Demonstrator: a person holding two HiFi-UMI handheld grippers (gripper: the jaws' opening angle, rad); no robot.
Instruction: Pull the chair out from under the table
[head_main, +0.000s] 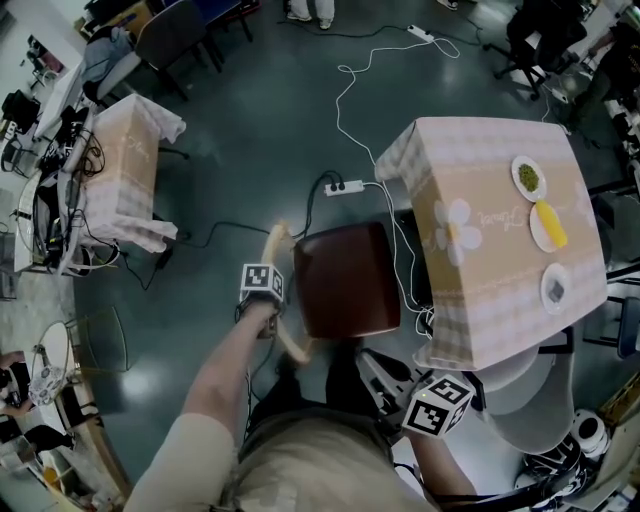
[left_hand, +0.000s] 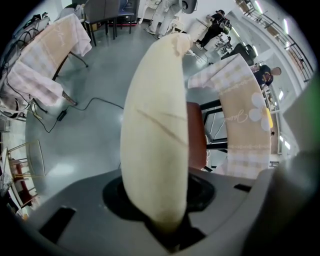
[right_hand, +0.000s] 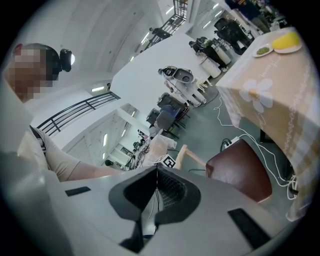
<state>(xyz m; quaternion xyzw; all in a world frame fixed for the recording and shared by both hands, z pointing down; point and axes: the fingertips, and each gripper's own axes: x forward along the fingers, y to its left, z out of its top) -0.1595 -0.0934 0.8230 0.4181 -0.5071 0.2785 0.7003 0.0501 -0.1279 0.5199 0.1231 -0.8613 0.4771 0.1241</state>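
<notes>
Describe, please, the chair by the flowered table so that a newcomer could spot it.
Find the beige-clothed table bearing three plates. Just left of it in the head view stands the chair. It alone has a glossy reddish-brown seat and a pale wooden back rail, gripped by the left tongs.

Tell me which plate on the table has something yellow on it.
The middle plate of the three; the far plate holds green food, the near plate something grey.
</notes>
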